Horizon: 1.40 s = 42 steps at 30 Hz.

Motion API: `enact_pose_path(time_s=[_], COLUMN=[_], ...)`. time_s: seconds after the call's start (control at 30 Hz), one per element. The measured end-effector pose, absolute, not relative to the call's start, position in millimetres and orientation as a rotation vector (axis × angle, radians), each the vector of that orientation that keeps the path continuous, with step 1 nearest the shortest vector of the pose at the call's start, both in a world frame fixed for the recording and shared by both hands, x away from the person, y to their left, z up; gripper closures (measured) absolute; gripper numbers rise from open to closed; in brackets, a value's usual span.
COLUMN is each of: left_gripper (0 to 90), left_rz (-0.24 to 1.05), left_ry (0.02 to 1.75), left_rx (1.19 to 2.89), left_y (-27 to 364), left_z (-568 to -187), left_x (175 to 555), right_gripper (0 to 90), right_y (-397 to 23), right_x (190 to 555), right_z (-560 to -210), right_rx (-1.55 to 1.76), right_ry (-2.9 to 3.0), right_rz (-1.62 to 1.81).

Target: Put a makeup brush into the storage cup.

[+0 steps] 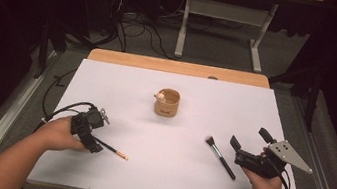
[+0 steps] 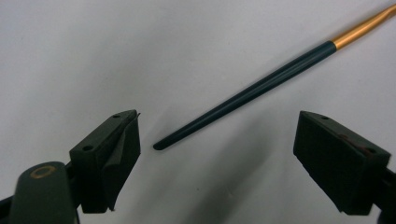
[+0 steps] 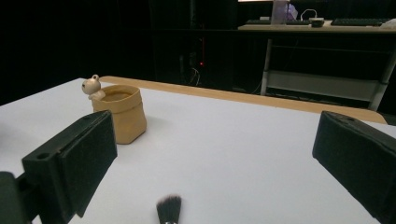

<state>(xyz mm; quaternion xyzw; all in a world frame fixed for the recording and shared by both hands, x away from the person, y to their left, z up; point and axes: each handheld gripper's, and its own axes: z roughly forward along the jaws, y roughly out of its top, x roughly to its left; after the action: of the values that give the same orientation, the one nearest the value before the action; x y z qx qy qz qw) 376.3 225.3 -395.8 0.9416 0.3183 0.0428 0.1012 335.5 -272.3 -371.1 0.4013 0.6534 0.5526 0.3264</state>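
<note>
We see the white desk [image 1: 116, 92] bare across most of its middle and far side. The tan cup [image 1: 167, 102] stands alone near the centre, well apart from both grippers. A thin brush [image 1: 111, 148] lies just beside the left gripper [image 1: 93, 136], and a black brush [image 1: 220, 157] lies just beside the right gripper [image 1: 249, 138], whose jaws stand wide apart.

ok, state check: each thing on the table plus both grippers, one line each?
left gripper: open, jaws wide either side of the thin brush's handle tip, not touching it
right gripper: open, holds nothing
thin brush: flat on the table, loose
makeup brush: flat on the table, loose, beside the right gripper
tan cup: upright, small figure on its rim, contents can't be told
</note>
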Motion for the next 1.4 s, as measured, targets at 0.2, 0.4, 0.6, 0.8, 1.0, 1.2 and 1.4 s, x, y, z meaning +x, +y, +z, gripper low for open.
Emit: enact_pose_path(time_s=[0.2,0.4,0.6,0.8,1.0,1.2,1.4], left_gripper=[18.6,29.1,32.5,35.8,39.5,40.1,40.7], left_rz=[0.124,0.130,0.115,0.105,0.102,0.092,0.063], left_ry=[0.907,0.885,0.870,0.846,0.831,0.833,0.835], left_rx=[2.799,2.795,2.809,2.826,2.848,2.856,2.846], left_y=[221.4,219.8,215.8,213.4,210.5,210.5,212.2], left_z=[-397.3,-394.7,-395.8,-397.2,-400.4,-403.0,-403.8], left_x=[376.0,377.3,378.4,378.7,379.3,381.6,383.7], right_gripper=[1.5,1.7,1.8,1.8,1.8,1.9,1.9], right_y=[-271.5,-272.3,-271.9,-272.6,-272.4,-272.5,-272.3], right_x=[335.2,335.8,335.6,335.8,335.9,335.9,335.5], right_z=[-370.9,-371.3,-371.3,-371.4,-371.4,-371.5,-371.4], right_rx=[1.047,1.056,1.051,1.057,1.058,1.063,1.057], right_ry=[1.717,1.712,1.712,1.712,1.712,1.710,1.709], right_rz=[1.447,1.443,1.450,1.447,1.447,1.448,1.446])
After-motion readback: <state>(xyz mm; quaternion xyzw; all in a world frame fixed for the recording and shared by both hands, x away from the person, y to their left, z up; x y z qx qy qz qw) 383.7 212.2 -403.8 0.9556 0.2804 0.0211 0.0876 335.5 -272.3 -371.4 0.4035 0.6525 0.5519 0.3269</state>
